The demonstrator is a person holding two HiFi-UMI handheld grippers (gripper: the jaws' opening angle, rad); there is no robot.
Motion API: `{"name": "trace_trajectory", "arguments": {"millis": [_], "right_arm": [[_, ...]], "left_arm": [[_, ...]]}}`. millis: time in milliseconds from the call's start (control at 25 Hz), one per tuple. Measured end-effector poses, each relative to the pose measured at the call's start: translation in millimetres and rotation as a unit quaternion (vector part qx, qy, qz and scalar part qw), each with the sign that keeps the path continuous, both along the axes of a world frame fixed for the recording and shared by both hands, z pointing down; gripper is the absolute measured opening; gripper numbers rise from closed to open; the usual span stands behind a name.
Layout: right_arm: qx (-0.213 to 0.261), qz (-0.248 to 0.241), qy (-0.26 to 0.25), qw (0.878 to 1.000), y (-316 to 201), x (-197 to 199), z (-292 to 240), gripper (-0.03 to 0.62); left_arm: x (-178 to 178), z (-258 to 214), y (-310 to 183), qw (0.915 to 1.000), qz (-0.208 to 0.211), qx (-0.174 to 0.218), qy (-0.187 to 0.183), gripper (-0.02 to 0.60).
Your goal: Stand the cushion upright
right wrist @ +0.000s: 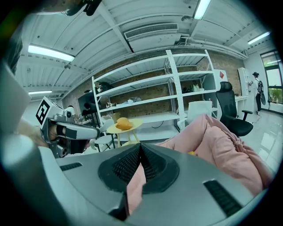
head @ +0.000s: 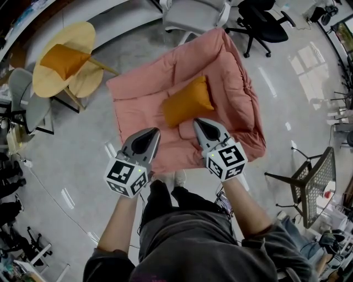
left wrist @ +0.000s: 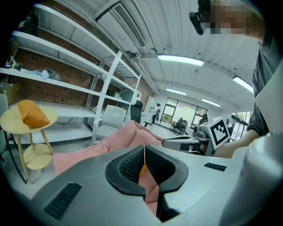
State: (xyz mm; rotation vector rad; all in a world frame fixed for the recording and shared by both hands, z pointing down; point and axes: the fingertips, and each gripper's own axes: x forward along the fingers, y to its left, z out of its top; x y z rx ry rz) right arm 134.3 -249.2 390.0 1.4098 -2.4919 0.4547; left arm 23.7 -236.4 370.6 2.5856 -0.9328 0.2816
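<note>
An orange cushion (head: 187, 102) lies flat and slanted on a large pink padded lounger (head: 231, 71) on the floor. My left gripper (head: 156, 131) hovers over the lounger's front part, just left of the cushion's near end, jaws together with nothing pinched. My right gripper (head: 196, 121) has its tip at the cushion's near right corner; whether it touches is unclear. In the left gripper view the tips (left wrist: 144, 146) meet, and the pink lounger (left wrist: 128, 134) and a sliver of orange cushion (left wrist: 142, 170) show behind. In the right gripper view the tips (right wrist: 140, 145) also meet, in front of the lounger (right wrist: 221, 141).
A second orange cushion (head: 63, 59) rests on a round yellow side table (head: 83, 38) at the far left. Beyond the lounger stand a grey armchair (head: 196, 14) and a black office chair (head: 262, 25). A wire chair (head: 314, 182) is at the right. White shelving (left wrist: 66, 79) lines the brick wall.
</note>
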Motion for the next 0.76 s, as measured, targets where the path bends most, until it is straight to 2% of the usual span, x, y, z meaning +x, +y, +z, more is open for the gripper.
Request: {"name": "trace_trajectory", "arguments": {"millis": [760], "right_arm": [[0.001, 0.009, 0.002, 1.0, 8.5, 6.6, -5.5, 0.015]], "left_arm": [[2.5, -5.5, 11.7, 1.0, 0.004, 0.001, 0.003, 0.012]]}}
